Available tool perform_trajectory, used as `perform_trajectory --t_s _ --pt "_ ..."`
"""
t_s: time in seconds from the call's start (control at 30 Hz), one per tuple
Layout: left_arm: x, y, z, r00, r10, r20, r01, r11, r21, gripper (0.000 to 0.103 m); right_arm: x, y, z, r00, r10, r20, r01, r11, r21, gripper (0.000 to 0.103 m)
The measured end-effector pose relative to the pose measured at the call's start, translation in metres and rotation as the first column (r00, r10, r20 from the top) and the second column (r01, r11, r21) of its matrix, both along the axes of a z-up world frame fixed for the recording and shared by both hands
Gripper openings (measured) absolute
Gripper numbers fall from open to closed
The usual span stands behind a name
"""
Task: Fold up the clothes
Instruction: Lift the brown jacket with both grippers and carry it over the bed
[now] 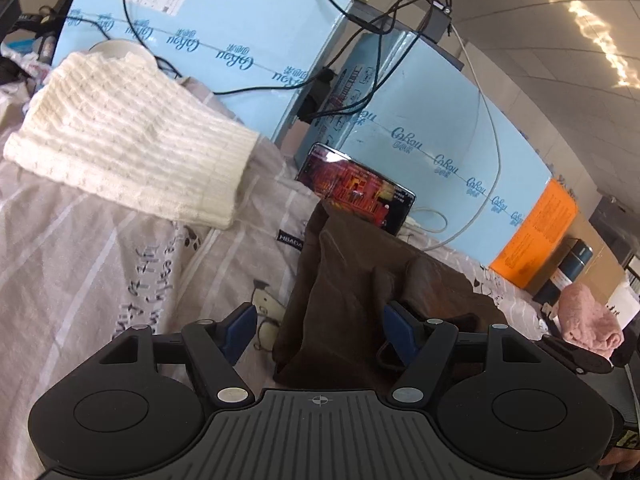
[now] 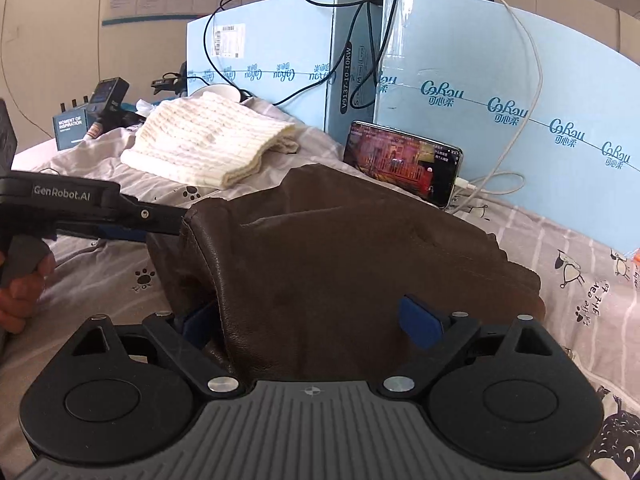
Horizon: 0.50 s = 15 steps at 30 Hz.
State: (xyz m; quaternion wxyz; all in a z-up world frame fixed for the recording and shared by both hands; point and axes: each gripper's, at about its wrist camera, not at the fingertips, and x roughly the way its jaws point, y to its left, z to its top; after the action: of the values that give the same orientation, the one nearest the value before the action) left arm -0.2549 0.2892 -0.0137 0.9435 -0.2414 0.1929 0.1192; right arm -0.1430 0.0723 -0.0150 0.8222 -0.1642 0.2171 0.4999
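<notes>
The jacket [image 2: 340,264] lies folded on the bedsheet [image 2: 580,292], nearest the cameras. Behind it to the left lies a folded sweater [image 2: 208,144], well apart from it. Behind it to the right a phone [image 2: 404,162] leans against the boxes [image 2: 520,92] (cables [image 2: 520,128] hang over them) along the back.

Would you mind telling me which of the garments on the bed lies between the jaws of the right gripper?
The brown leather garment; the white knitted sweater lies folded farther back near the blue boxes, and the pink one sits off to the side.
</notes>
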Motion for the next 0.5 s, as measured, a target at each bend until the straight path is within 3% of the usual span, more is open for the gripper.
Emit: perform_trajectory --t_s 0.1,0.17,0.2,0.33,0.4,0.5 --pt "0.029 0.015 0.021 0.997 -0.070 -0.007 0.071 0.989 0.126 0.071 -0.003 0.009 -0.004 1.000 -0.018 0.018 0.019 1.000 -0.009 0.066" --pt "0.056 0.032 0.025 0.989 -0.142 -0.040 0.147 0.979 0.144 0.071 -0.004 0.011 -0.004 0.999 -0.025 0.022 0.026 1.000 -0.008 0.022" --pt "0.071 0.041 0.023 0.981 -0.184 -0.061 0.190 0.973 0.129 0.071 -0.005 0.007 -0.001 0.999 -0.035 0.021 0.035 0.999 0.014 0.016" --pt "0.116 0.061 0.004 0.955 -0.275 -0.115 0.285 0.955 0.084 0.071 -0.009 -0.030 0.025 0.994 -0.109 -0.005 0.108 0.974 0.198 0.010" --pt "0.131 0.063 -0.006 0.938 -0.320 -0.134 0.330 0.942 0.058 0.071 -0.009 -0.059 0.037 0.981 -0.195 -0.015 0.190 0.933 0.306 0.010" --pt "0.147 0.063 -0.019 0.909 -0.389 -0.148 0.397 0.917 0.030 0.070 -0.007 -0.105 0.047 0.945 -0.323 -0.058 0.315 0.841 0.440 0.010"
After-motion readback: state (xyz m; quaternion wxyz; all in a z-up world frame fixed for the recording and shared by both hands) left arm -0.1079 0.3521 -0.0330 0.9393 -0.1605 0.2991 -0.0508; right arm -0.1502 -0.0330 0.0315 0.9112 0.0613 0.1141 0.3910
